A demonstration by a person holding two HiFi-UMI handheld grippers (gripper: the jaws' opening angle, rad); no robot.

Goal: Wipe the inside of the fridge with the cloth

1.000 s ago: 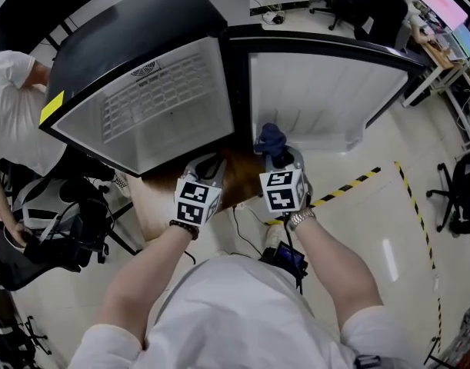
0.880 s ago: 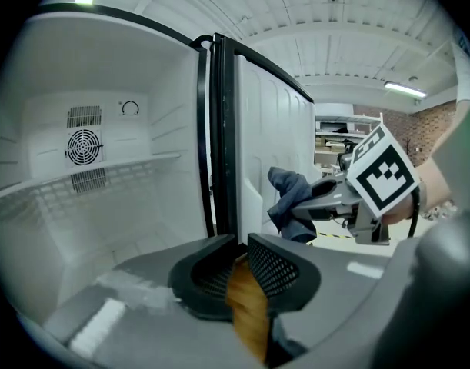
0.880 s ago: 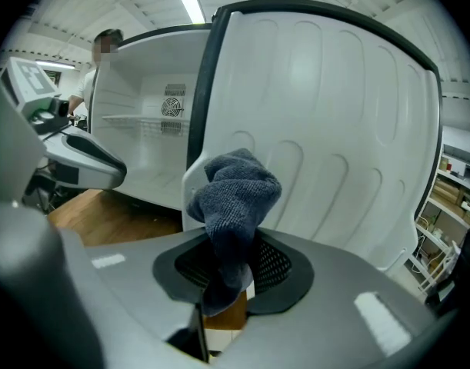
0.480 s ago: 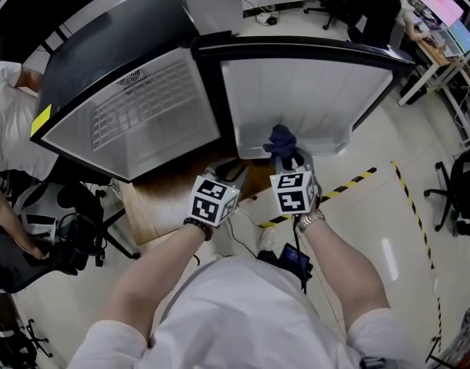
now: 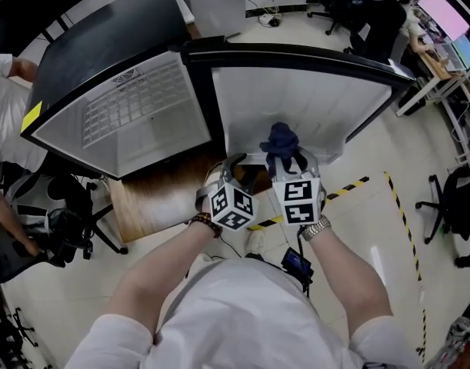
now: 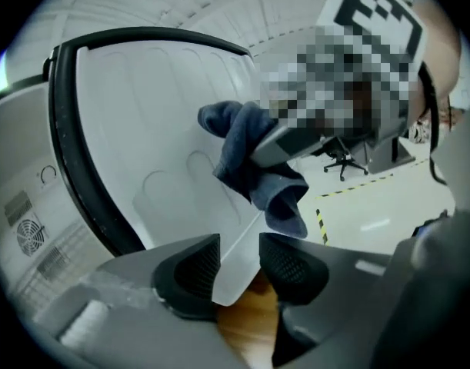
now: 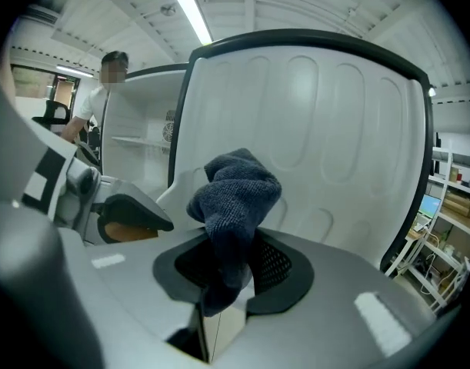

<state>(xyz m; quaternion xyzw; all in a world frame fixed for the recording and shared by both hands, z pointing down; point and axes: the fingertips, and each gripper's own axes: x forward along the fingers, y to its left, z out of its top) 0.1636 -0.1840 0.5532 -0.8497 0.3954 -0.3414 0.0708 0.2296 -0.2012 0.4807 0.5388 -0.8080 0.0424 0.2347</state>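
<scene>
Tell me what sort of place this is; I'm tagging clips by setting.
Probably an office or lab workspace, not a kitchen: an office chair, a desk monitor and striped hazard tape.

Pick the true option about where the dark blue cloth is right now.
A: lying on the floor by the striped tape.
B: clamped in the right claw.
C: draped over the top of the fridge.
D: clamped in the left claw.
B: the right gripper view shows the dark blue cloth pinched between the jaws of the right claw, bunched up above them in front of the open fridge door.
</scene>
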